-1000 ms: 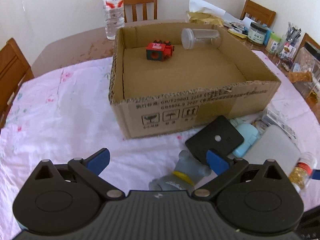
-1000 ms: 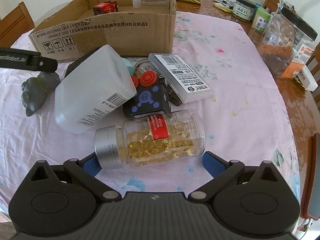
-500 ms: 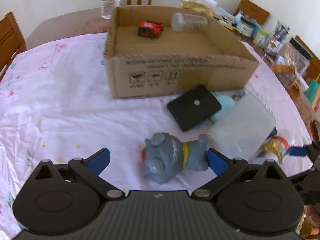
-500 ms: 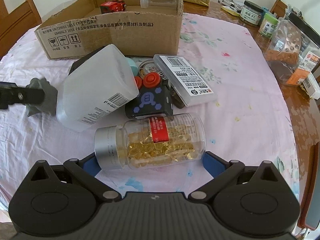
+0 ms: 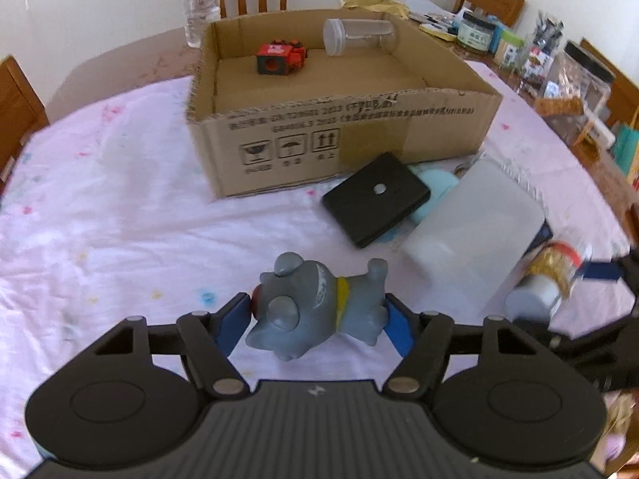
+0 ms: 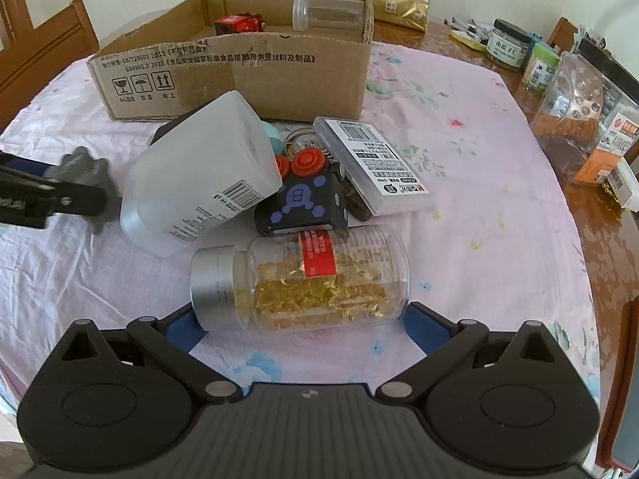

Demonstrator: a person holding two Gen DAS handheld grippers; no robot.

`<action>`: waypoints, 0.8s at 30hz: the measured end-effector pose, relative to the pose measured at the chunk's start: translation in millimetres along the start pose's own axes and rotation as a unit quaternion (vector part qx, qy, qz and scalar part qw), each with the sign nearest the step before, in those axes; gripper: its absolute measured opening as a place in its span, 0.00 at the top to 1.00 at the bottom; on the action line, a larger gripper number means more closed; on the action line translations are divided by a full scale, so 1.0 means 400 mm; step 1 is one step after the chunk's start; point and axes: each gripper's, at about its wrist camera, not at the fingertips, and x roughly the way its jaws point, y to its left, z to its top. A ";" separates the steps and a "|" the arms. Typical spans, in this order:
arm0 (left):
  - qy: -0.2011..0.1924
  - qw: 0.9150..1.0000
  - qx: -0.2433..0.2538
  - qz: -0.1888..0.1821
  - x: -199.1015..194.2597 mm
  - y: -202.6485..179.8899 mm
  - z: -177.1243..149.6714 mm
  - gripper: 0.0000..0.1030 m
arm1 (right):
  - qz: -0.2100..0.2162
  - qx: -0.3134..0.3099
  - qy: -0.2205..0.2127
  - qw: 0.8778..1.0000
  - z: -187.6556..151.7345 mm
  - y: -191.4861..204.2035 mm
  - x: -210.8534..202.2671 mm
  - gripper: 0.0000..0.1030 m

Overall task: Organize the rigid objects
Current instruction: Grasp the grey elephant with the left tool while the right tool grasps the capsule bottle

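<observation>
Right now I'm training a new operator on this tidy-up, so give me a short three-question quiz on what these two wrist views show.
1. True or false: the cardboard box is empty.
2. What sits between the left gripper jaws?
A. the black case
B. the grey toy
C. the capsule bottle
3. Fill in: the capsule bottle lies on its ____ between the right gripper jaws.

Key:
1. False. A red toy and a clear jar lie inside.
2. B. The jaws have just been closing and the pads touch the grey toy's ends.
3. Side. The pads do not press it yet.
</observation>
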 end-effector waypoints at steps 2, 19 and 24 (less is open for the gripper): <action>0.005 1.000 0.014 0.005 -0.008 0.012 -0.014 0.31 | 0.001 0.000 -0.006 1.000 -0.004 0.000 -0.001 0.00; 0.000 1.000 -0.004 0.016 0.038 0.017 -0.078 0.01 | 0.019 -0.029 -0.054 0.998 -0.024 -0.005 -0.005 0.00; -0.002 1.000 -0.008 0.019 0.039 0.015 -0.078 0.01 | 0.022 -0.032 -0.062 0.997 -0.021 -0.002 0.001 0.00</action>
